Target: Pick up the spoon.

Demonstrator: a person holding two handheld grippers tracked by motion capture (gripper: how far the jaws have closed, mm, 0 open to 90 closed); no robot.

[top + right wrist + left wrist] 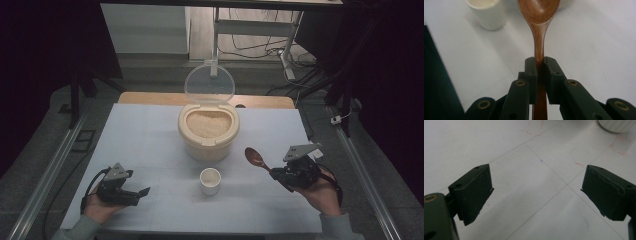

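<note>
The right claw [539,65] pinches the handle of a dark brown, glossy wooden spoon [256,159], its jaws pressed flat against the narrow stem so that the oval bowl juts out ahead. In the high view the spoon sits in the right claw [274,174] just right of the small white cylindrical cup [210,181], lifted off the bench with the bowl angled up and away, towards the rice container. Gripping low on the stem leaves the full bowl free, which I judge suits scooping.

That container is a round, cream-coloured plastic tub of pale rice [208,131], standing directly behind the cup near the middle of the white bench [150,140]. Its clear, round hinged lid [209,83] stands upright at the back, so the grainy, matt surface of the rice lies open from above. The cup stands in front of the tub, apart from it, its mouth open and its inside pale; placed there, it looks ready to receive a spoonful.

The left claw [142,195] rests low on the bench well left of the cup, jaws spread wide with nothing between them; its own view shows the dull black, slightly ragged rubber pads [475,192] over bare white sheet crossed by thin lines and faint red marks.
</note>
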